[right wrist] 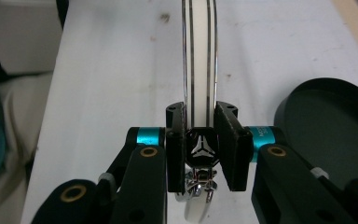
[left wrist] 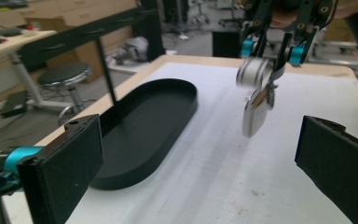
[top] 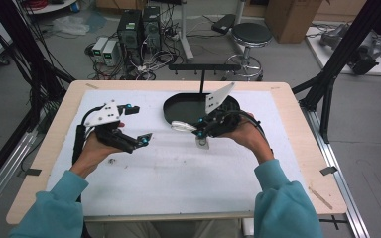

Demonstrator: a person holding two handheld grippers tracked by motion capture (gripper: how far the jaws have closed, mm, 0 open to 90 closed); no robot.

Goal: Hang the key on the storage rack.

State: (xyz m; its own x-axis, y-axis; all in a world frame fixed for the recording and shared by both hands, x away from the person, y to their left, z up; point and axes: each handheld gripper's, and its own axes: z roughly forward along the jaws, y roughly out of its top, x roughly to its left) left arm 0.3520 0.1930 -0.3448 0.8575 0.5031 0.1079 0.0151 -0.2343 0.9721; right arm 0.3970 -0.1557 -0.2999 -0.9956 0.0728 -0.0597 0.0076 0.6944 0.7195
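On the left, my left gripper (top: 140, 124) hovers just above the white mat (top: 144, 173), jaws spread wide and nothing between them; through the left gripper view I see only bare mat between its two black pads, so that hand is free; moving across, the black oval tray (top: 176, 106) sits toward the far middle of the table, and as far as I can see there is nothing in it; next, my right gripper (top: 204, 133) hangs just in front of the tray's near rim, jaws pinched tight on a white band with chrome edges (right wrist: 199, 60), a watch-like thing with a small metal clasp; from the left gripper view it dangles below those jaws (left wrist: 256, 100), blurred, clear of the mat and not yet over the tray; so I judge the pickup done, with the piece now carried by the right hand alone; what seems left is the short carry over the rim, lowering it into the tray and letting go; further right is only bare mat and the wooden table edge (top: 305, 129).
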